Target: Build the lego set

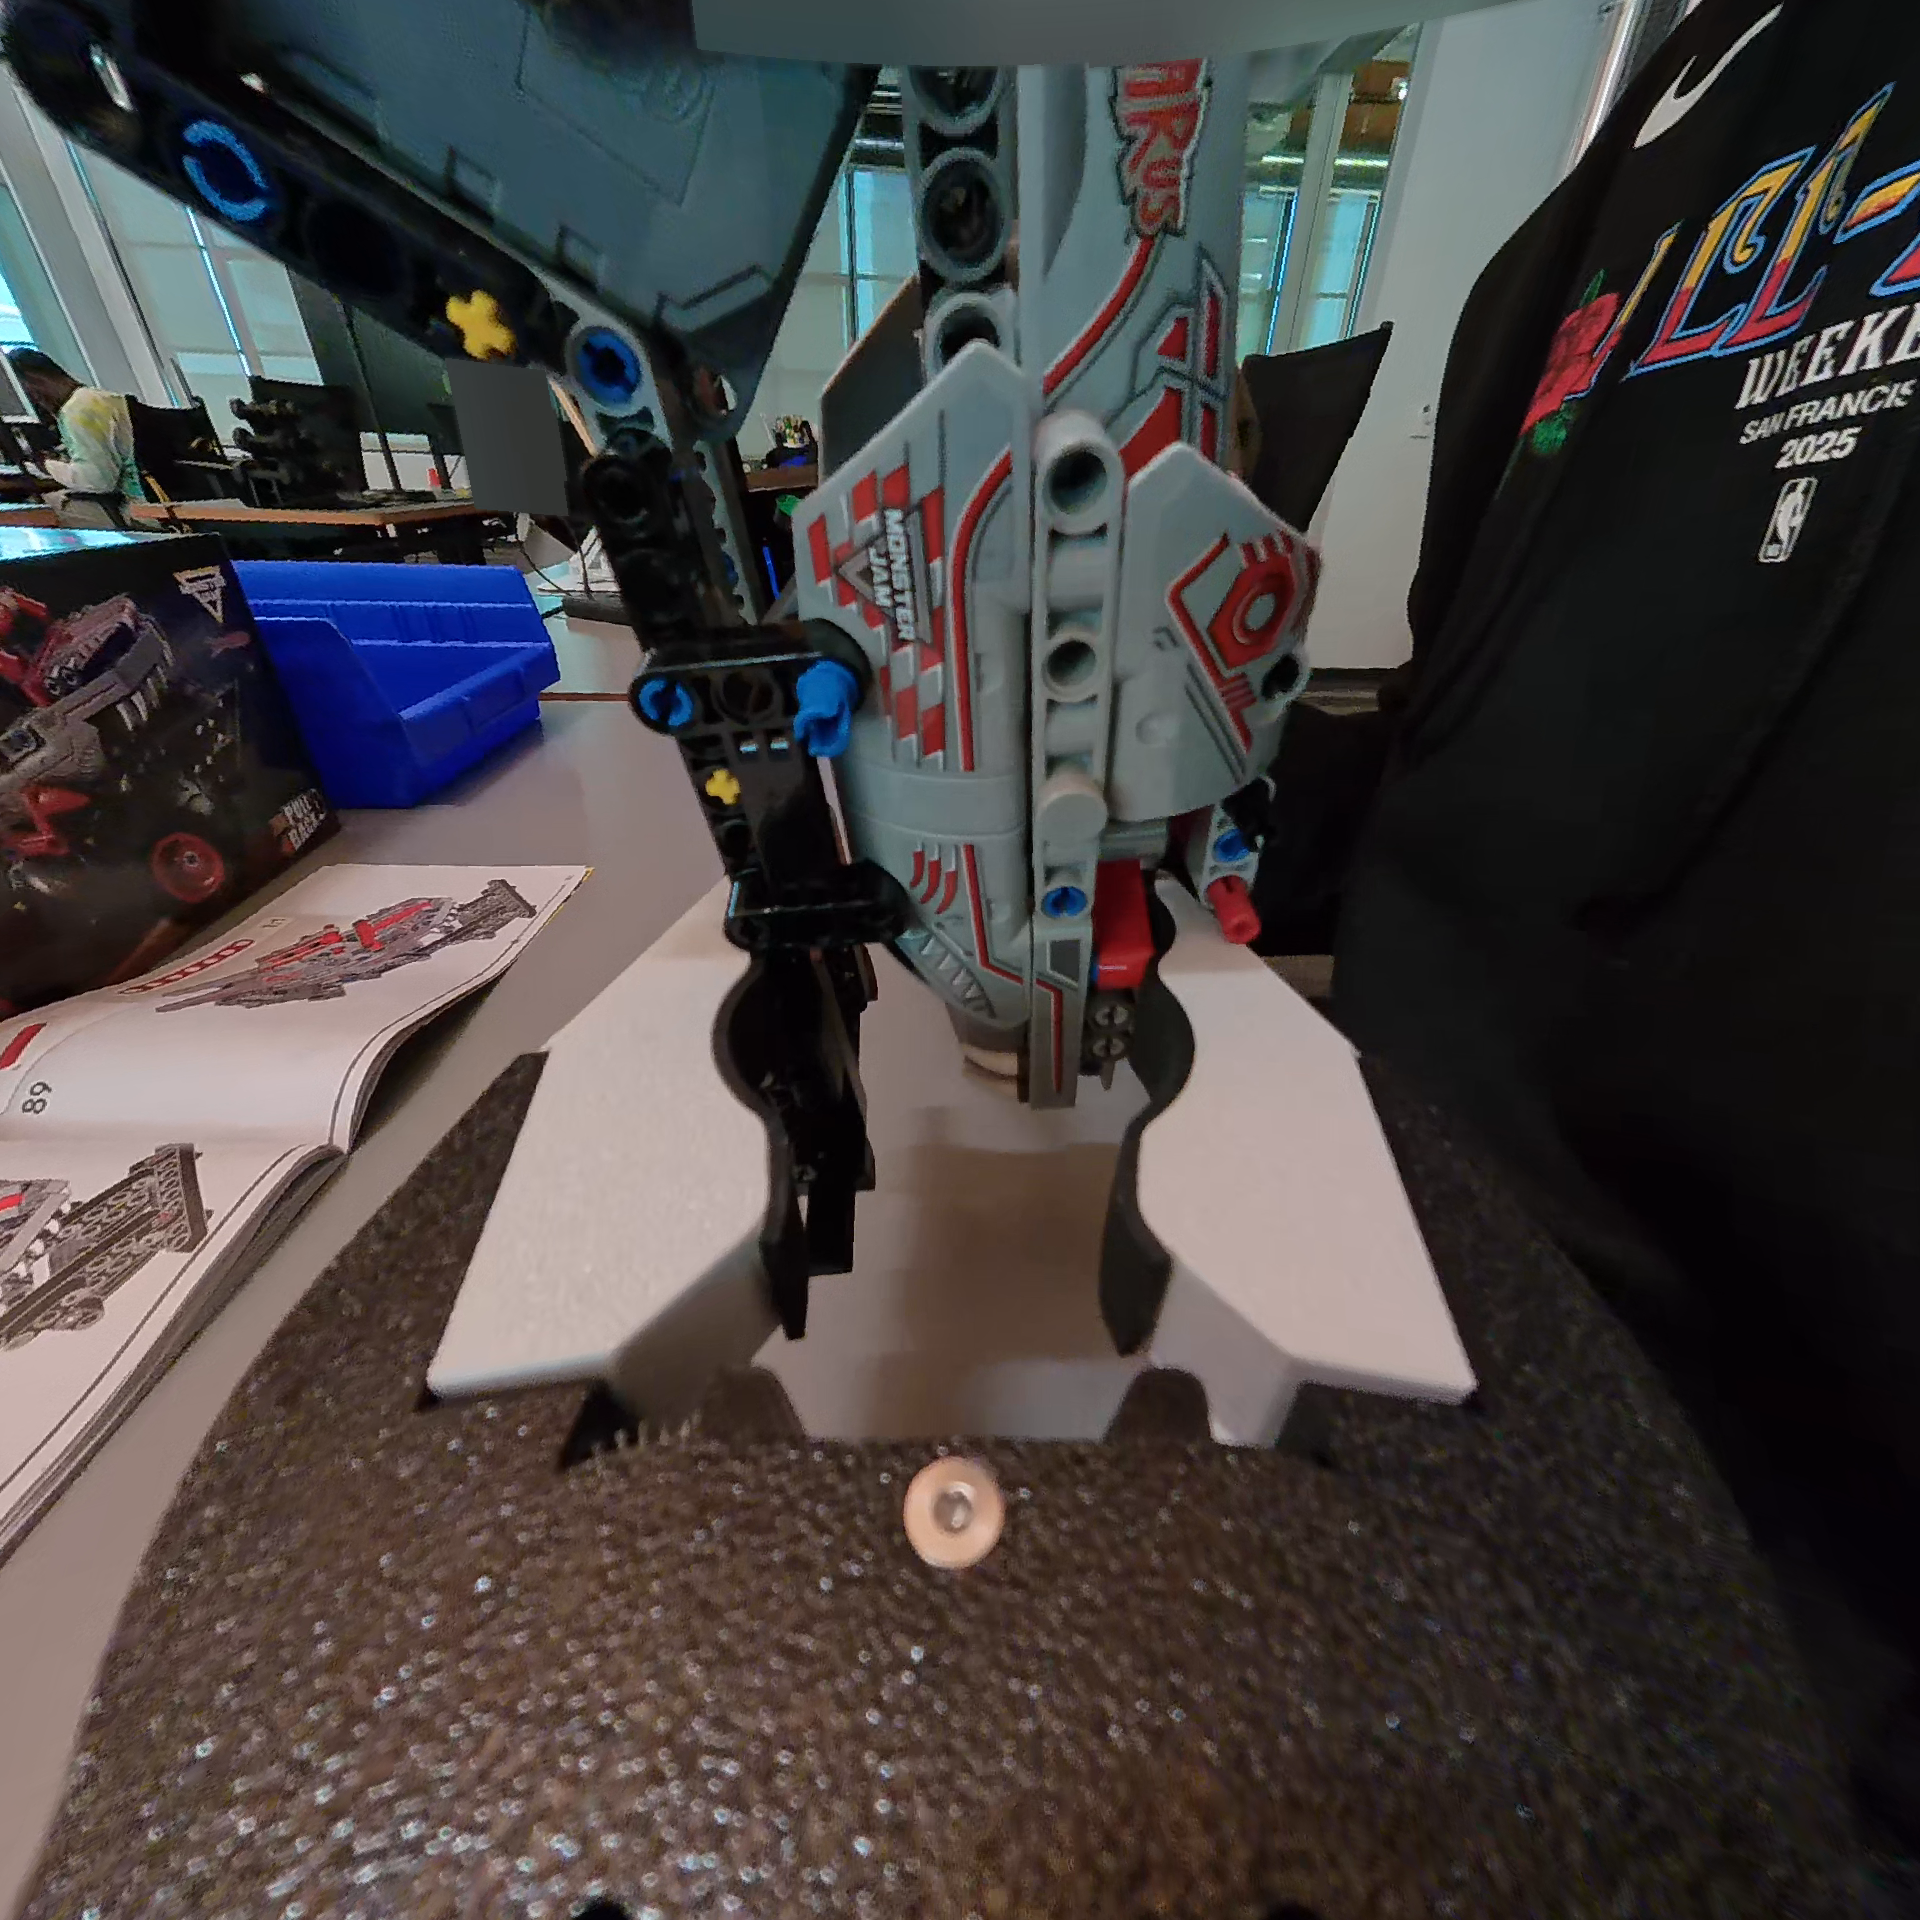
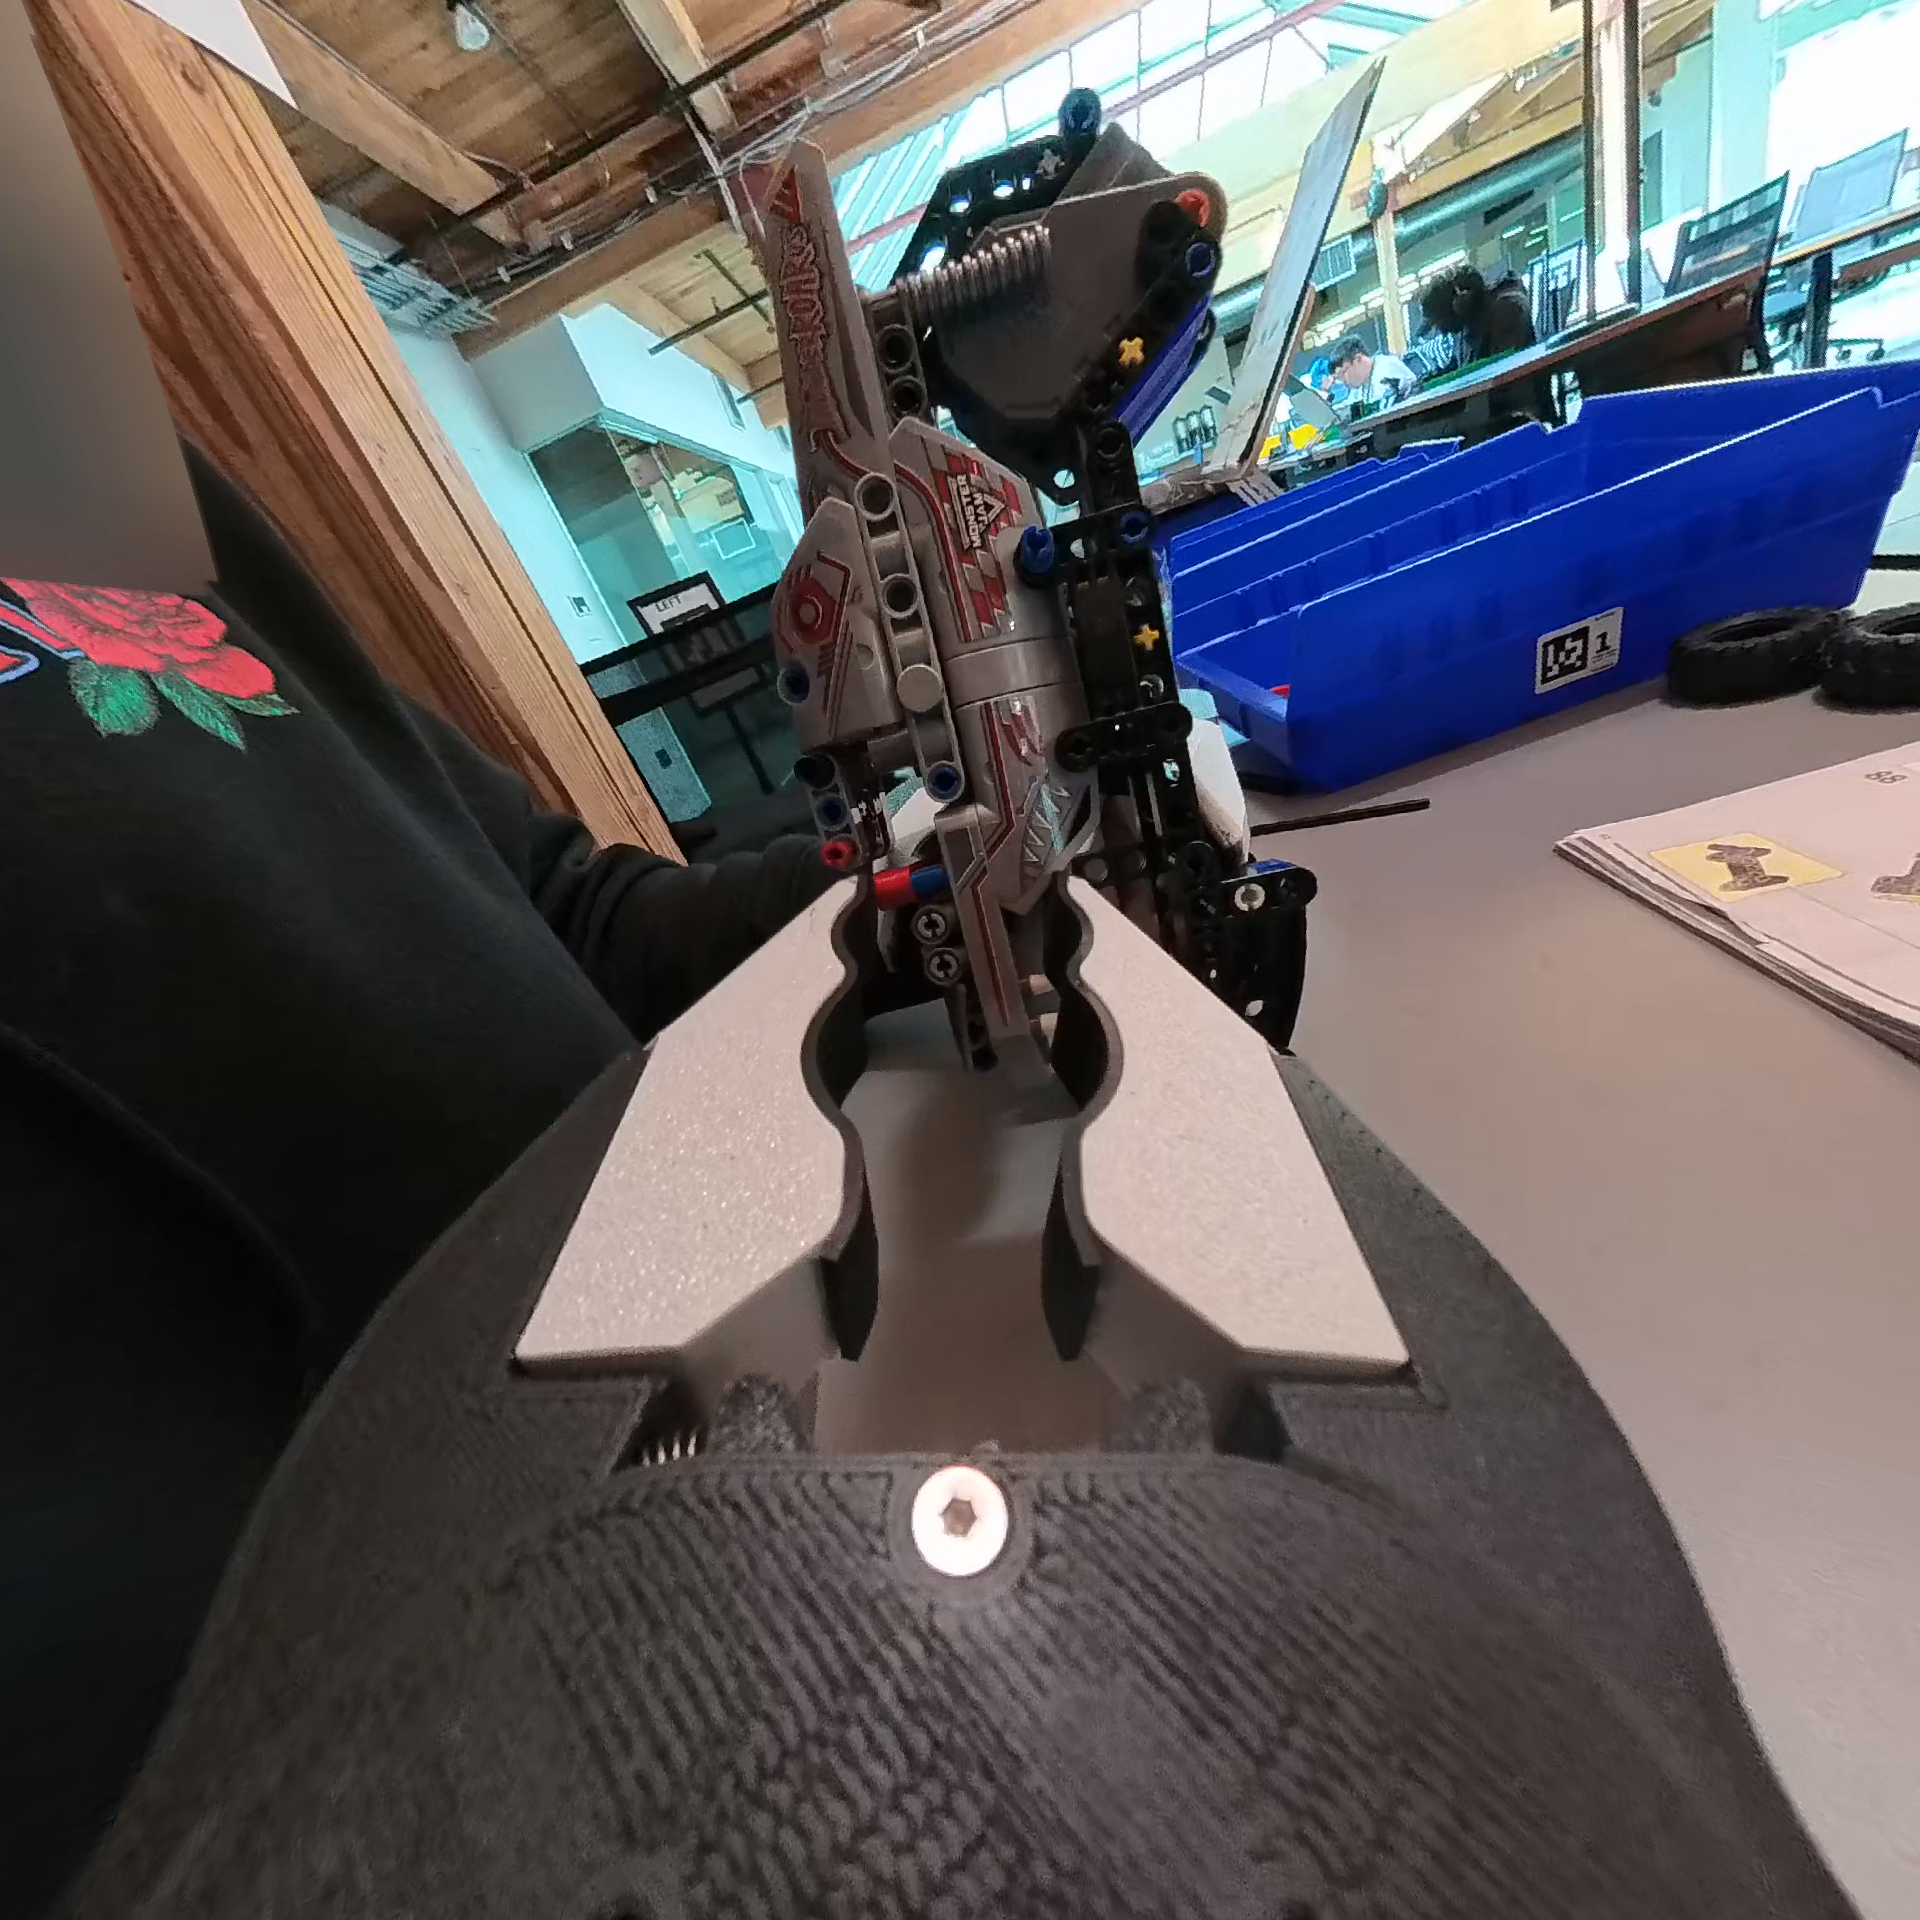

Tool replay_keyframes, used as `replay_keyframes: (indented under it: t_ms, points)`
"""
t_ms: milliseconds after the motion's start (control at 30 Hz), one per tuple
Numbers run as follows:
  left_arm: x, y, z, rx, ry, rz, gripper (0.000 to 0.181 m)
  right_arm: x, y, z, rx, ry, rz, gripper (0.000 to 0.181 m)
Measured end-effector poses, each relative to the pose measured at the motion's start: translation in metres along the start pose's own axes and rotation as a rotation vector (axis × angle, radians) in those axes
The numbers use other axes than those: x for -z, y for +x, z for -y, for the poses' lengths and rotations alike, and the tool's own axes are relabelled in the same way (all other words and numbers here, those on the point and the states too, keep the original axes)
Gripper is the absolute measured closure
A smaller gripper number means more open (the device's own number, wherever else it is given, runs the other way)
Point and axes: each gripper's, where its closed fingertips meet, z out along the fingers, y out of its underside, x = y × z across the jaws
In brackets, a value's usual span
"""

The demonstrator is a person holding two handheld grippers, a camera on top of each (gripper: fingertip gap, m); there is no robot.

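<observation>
A partly built lego vehicle (image 1: pixel 935 644), with grey panels with red stickers on a black beam frame with blue pins, stands upright in both views. My left gripper (image 1: pixel 956 987) is shut on its lower end, with the black frame against the left finger (image 1: pixel 665 1143) and the grey panel against the right one. My right gripper (image 2: pixel 961 935) is shut on the lower end of the same vehicle (image 2: pixel 935 644), whose grey panel sits between the two pads. A metal spring (image 2: pixel 977 275) shows near its top.
A blue bin (image 1: pixel 416 675) (image 2: pixel 1507 582), the set's box (image 1: pixel 125 748) and an open instruction booklet (image 1: pixel 260 1018) (image 2: pixel 1766 914) lie on the grey table (image 2: pixel 1558 1143). Black tyres (image 2: pixel 1766 655) sit by the bin. A person in a black shirt (image 1: pixel 1662 727) is close by, and a wooden post (image 2: pixel 312 416) stands behind. My two grippers' fingertips are within a few centimetres of each other.
</observation>
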Motion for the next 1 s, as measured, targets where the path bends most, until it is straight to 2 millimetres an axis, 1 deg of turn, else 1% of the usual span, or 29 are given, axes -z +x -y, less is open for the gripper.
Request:
replay_keyframes:
  t_ms: [133,300,367,433,467,500,533,567,600,633,667,700,767,800,867,933,967,1000]
  points:
    - [0.000,0.002,0.001,0.001,0.005,-0.005,0.115,0.000,-0.001,0.000,0.013,-0.002,0.011,0.150]
    - [-0.001,0.002,0.000,-0.003,-0.004,-0.003,0.115,0.001,-0.002,-0.002,-0.016,-0.017,0.033,0.151]
    - [-0.001,-0.001,-0.002,0.051,-0.013,0.006,0.115,0.001,0.000,-0.001,-0.024,-0.006,0.024,0.150]
    - [-0.001,-0.006,-0.007,0.180,-0.055,0.027,0.115,0.002,0.008,-0.002,-0.072,-0.027,-0.005,0.148]
    - [-0.002,-0.009,-0.007,0.266,-0.065,0.039,0.115,0.005,0.012,-0.004,-0.036,-0.050,-0.033,0.147]
    - [-0.002,-0.009,-0.007,0.360,-0.073,0.029,0.115,0.009,0.014,-0.002,0.039,-0.064,-0.065,0.141]
    - [-0.002,-0.009,-0.007,0.458,-0.088,0.023,0.115,0.015,0.015,0.003,0.122,-0.066,-0.112,0.130]
    - [-0.001,-0.011,-0.009,0.556,-0.117,0.028,0.115,0.022,0.016,0.008,0.216,-0.076,-0.158,0.131]
    - [0.002,-0.009,-0.011,0.654,-0.146,0.014,0.115,0.027,0.016,0.010,0.320,-0.102,-0.193,0.136]
    - [0.004,-0.007,-0.014,0.763,-0.182,-0.013,0.114,0.032,0.019,0.008,0.422,-0.140,-0.232,0.139]
    - [0.007,-0.004,-0.017,0.874,-0.222,-0.040,0.114,0.033,0.020,0.004,0.505,-0.181,-0.250,0.146]
    - [0.009,-0.001,-0.020,0.968,-0.252,-0.080,0.114,0.031,0.018,-0.002,0.554,-0.216,-0.238,0.152]
    - [0.014,0.002,-0.027,1.106,-0.312,-0.146,0.114,0.021,0.010,-0.015,0.601,-0.269,-0.175,0.154]
    - [0.015,0.002,-0.033,1.146,-0.357,-0.150,0.115,0.017,0.014,-0.020,0.635,-0.296,-0.191,0.156]
    - [0.019,0.004,-0.045,1.167,-0.457,-0.180,0.114,0.013,0.029,-0.031,0.717,-0.372,-0.255,0.154]
    - [0.023,0.007,-0.055,1.195,-0.558,-0.218,0.112,0.005,0.031,-0.041,0.772,-0.406,-0.246,0.153]
    - [0.026,0.006,-0.061,1.197,-0.605,-0.226,0.109,0.003,0.036,-0.045,0.798,-0.422,-0.265,0.152]
    - [0.027,0.004,-0.062,1.198,-0.626,-0.239,0.110,0.001,0.042,-0.049,0.827,-0.441,-0.281,0.151]
